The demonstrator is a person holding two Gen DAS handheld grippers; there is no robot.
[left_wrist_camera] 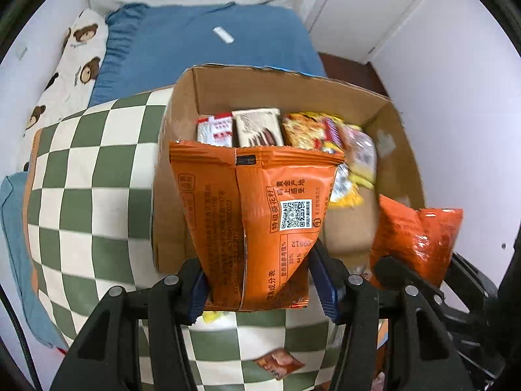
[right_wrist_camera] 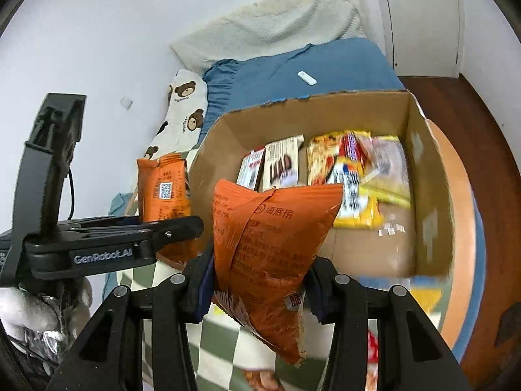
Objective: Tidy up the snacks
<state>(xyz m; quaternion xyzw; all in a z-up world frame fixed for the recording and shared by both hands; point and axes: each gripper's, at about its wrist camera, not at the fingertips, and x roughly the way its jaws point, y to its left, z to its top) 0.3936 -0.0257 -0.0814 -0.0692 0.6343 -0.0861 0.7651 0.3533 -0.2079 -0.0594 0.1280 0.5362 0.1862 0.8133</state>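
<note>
Bright, even indoor light (few hard shadows), strong fisheye bending at edges, right-side motion blur.

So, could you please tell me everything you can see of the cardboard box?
The cardboard box is a plain brown carton, open at the top, with a ragged far rim edged in blue tape. It sits on the green-and-white checked cloth, in front of the blue bedding. Inside, snack packets lie or lean along the far wall, red-white and cream ones on the left, yellow ones to the right; the near part of the floor is bare cardboard with bits of tape.
</note>
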